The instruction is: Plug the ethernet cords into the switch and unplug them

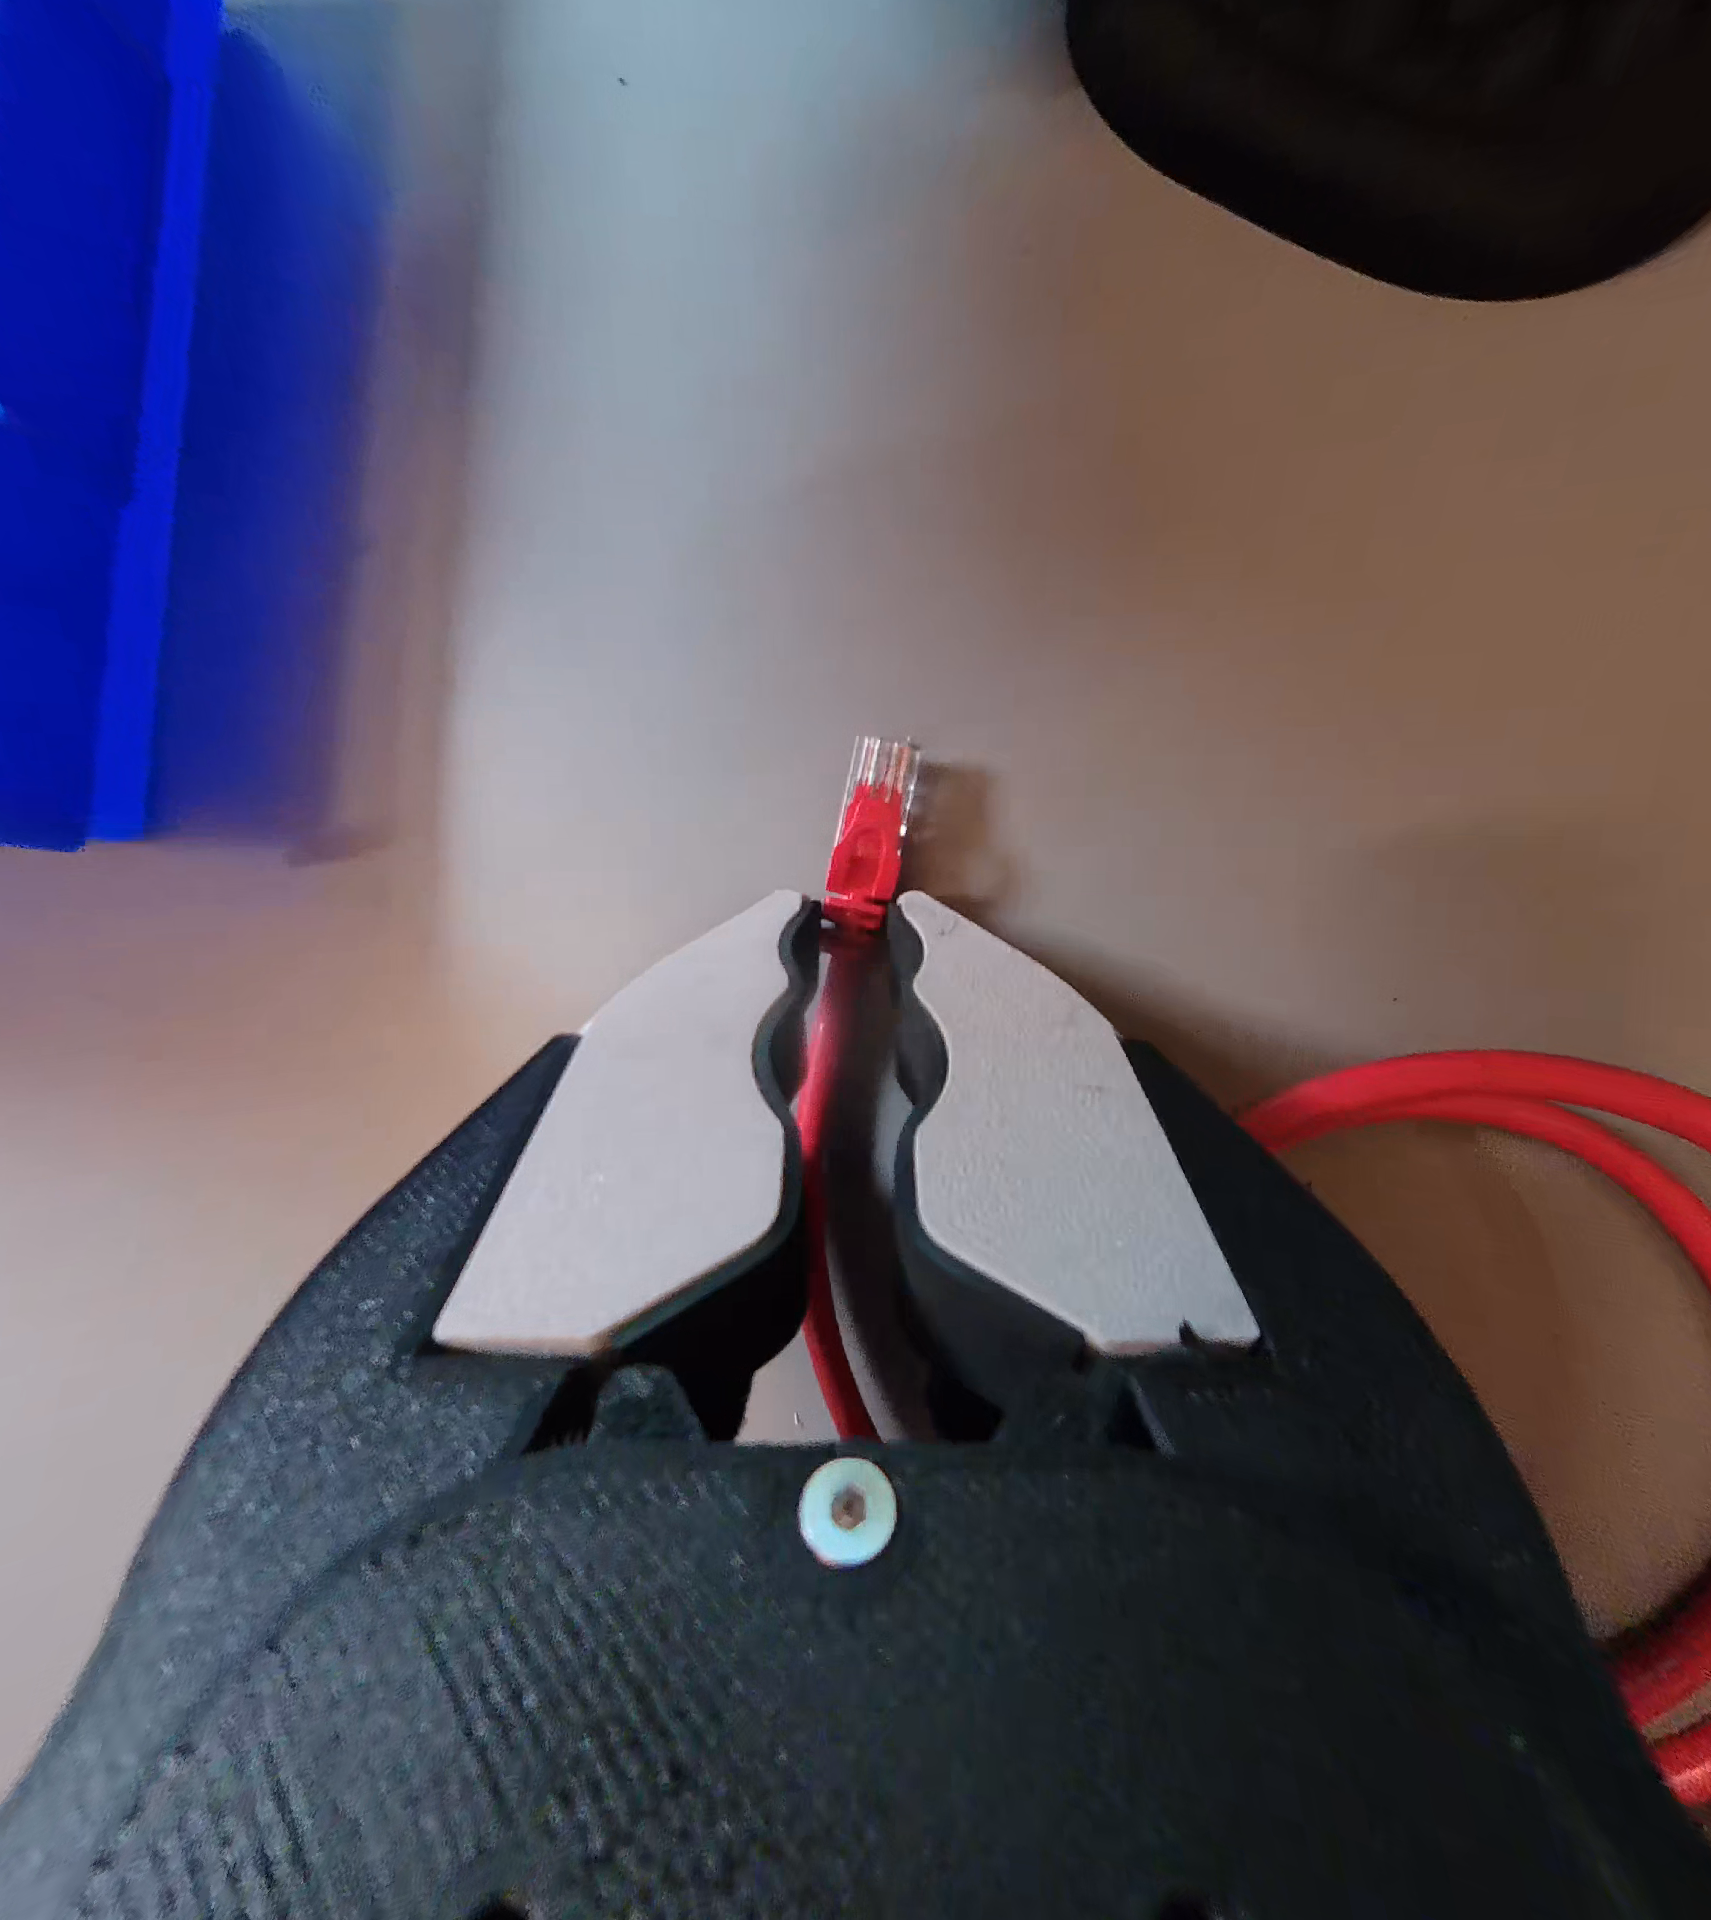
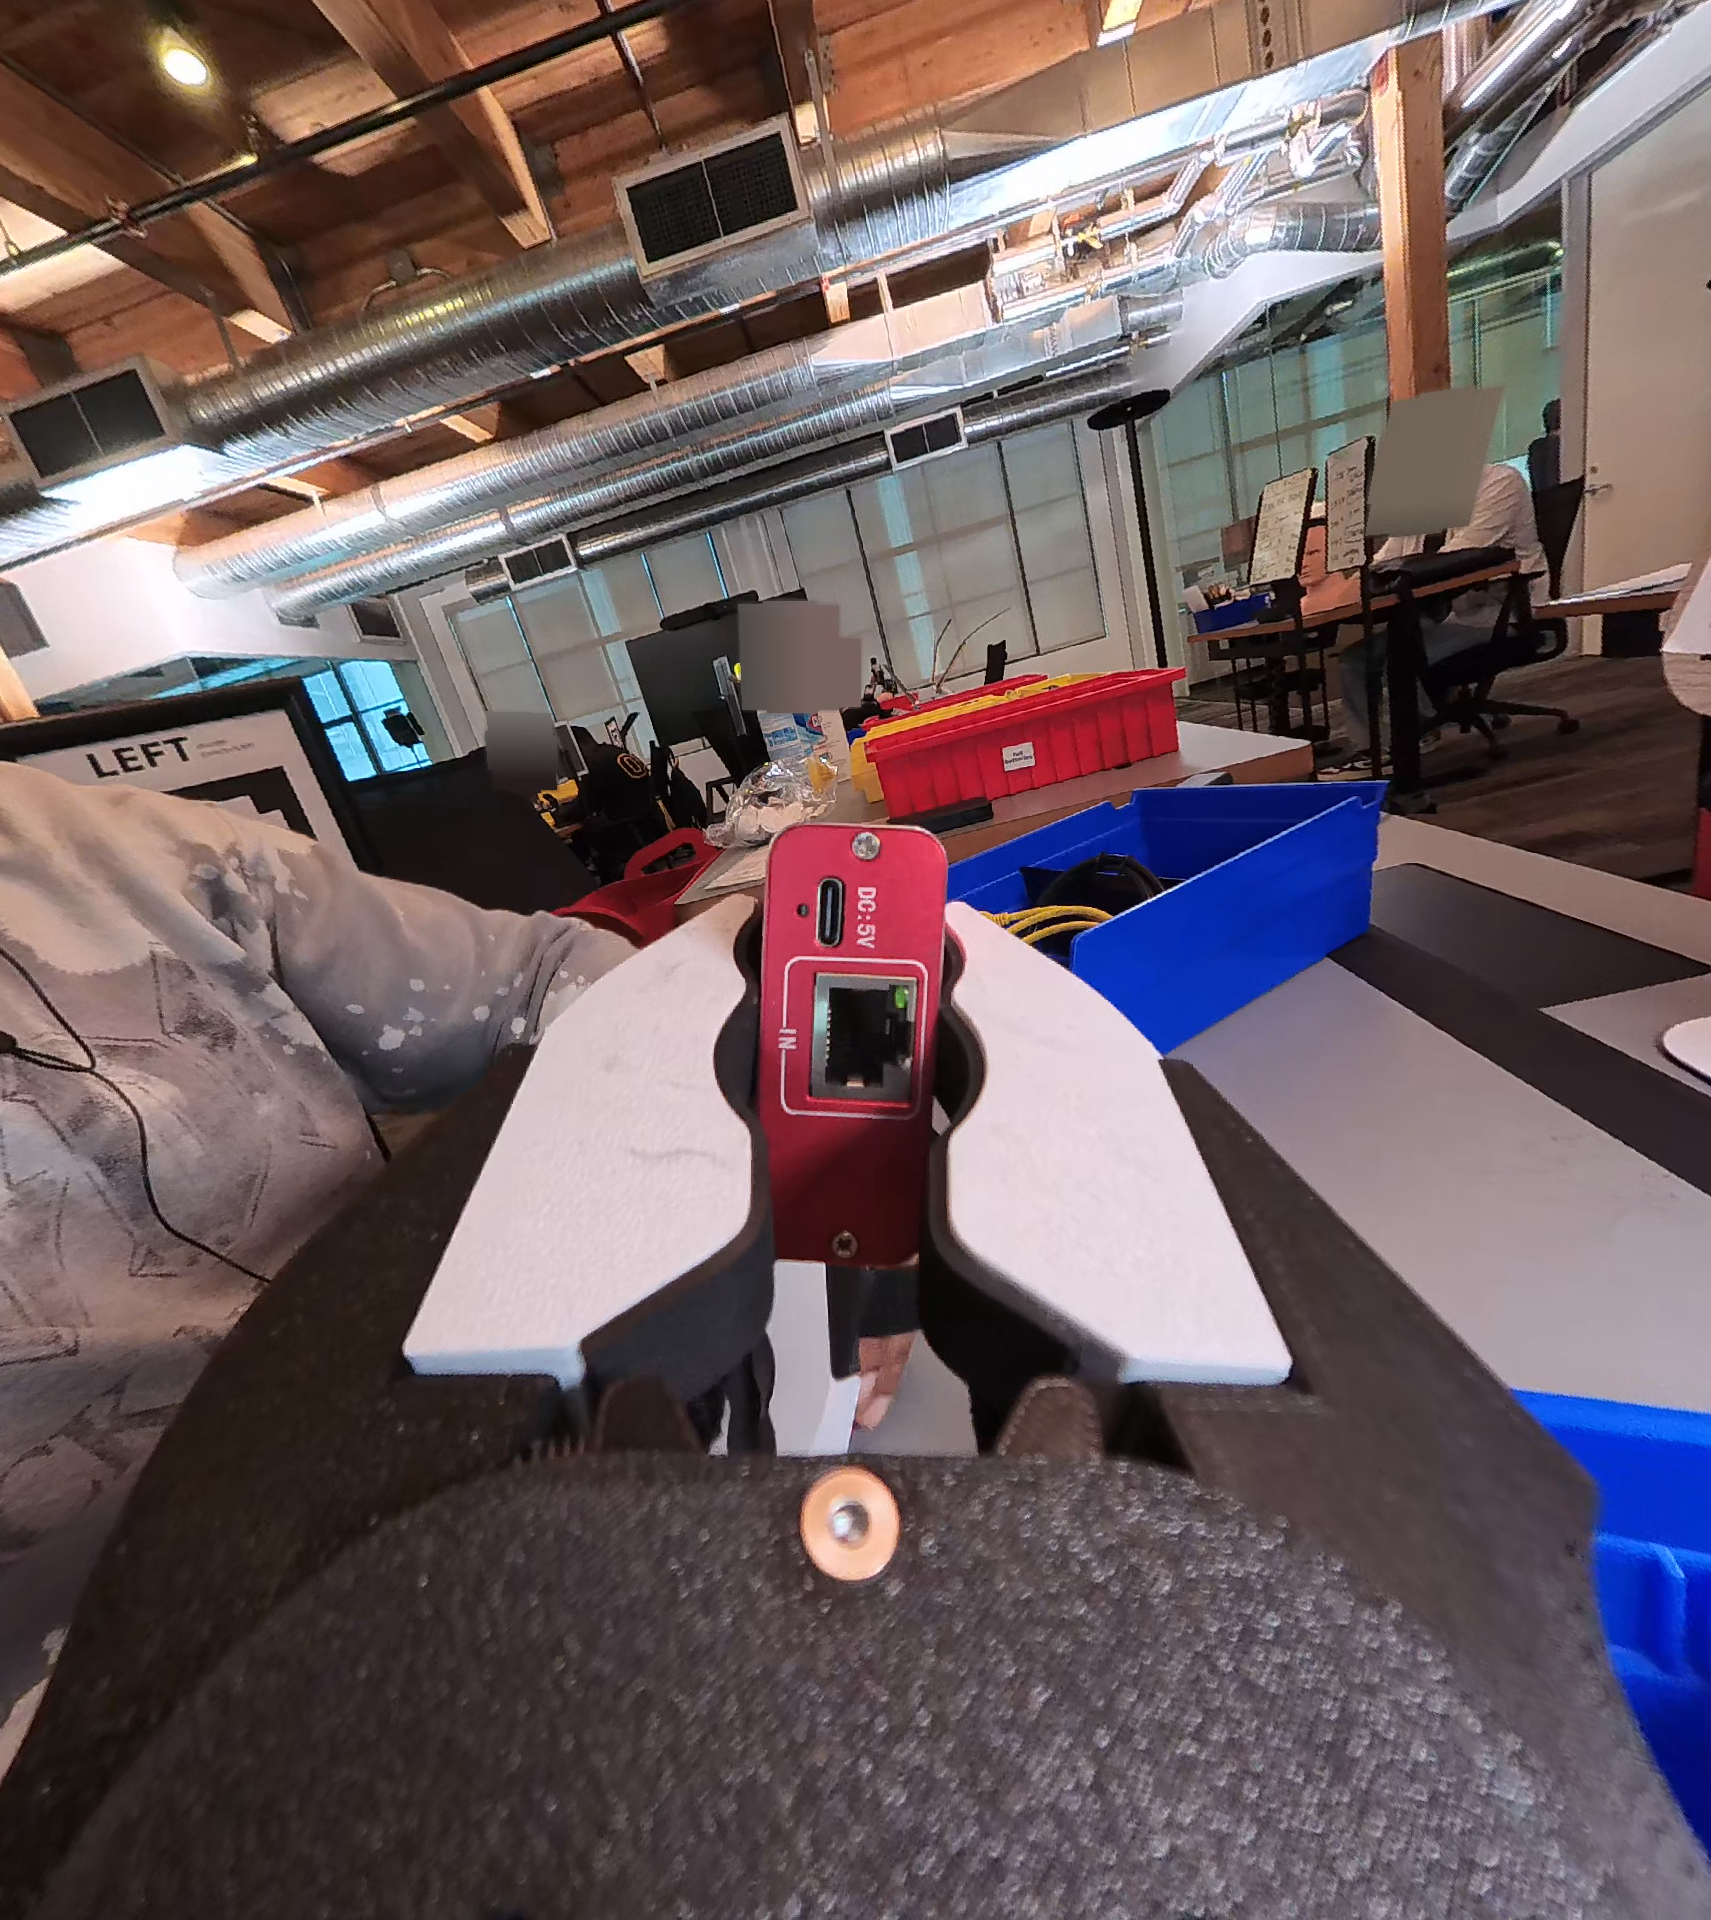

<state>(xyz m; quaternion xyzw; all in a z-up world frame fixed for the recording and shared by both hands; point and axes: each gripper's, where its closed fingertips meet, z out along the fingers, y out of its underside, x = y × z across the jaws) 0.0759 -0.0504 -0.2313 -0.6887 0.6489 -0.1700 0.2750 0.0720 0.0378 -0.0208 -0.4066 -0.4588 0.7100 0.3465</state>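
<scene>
The left tool (image 1: 859, 914) is pressed together on a red ethernet cord (image 1: 825, 1164), pinching it just behind its plug (image 1: 872, 821) — the clear-tipped connector pokes out past the fingertips toward 12 o'clock, above the tan desk (image 1: 1246, 644), casting a small shadow on it. The cord runs back down the channel between the grey pads (image 1: 664, 1164) and out under the tool's body. At 4 o'clock from the tool more of the same red cord lies in loose coils (image 1: 1661, 1299) on the desk. A blue bin (image 1: 51, 416) (blurred) sits at 10 o'clock, and a dark rounded object (image 1: 1453, 135) fills the corner at 1 o'clock; I cannot tell what it is.

The right tool (image 2: 851, 925) is clamped on the red switch (image 2: 851, 1039), held upright between its white pads (image 2: 622, 1143), with the end face turned to the camera — one ethernet socket (image 2: 863, 1044) sits mid-face, with a small oval port (image 2: 830, 912) above it. At 2 o'clock from the switch an open blue bin (image 2: 1235, 914) on the grey desk (image 2: 1402, 1195) holds yellow cable (image 2: 1059, 920). At 9 o'clock is a person's grey patterned sleeve (image 2: 207, 987). Further back, at 1 o'clock, red trays (image 2: 1027, 748) stand on another desk.
</scene>
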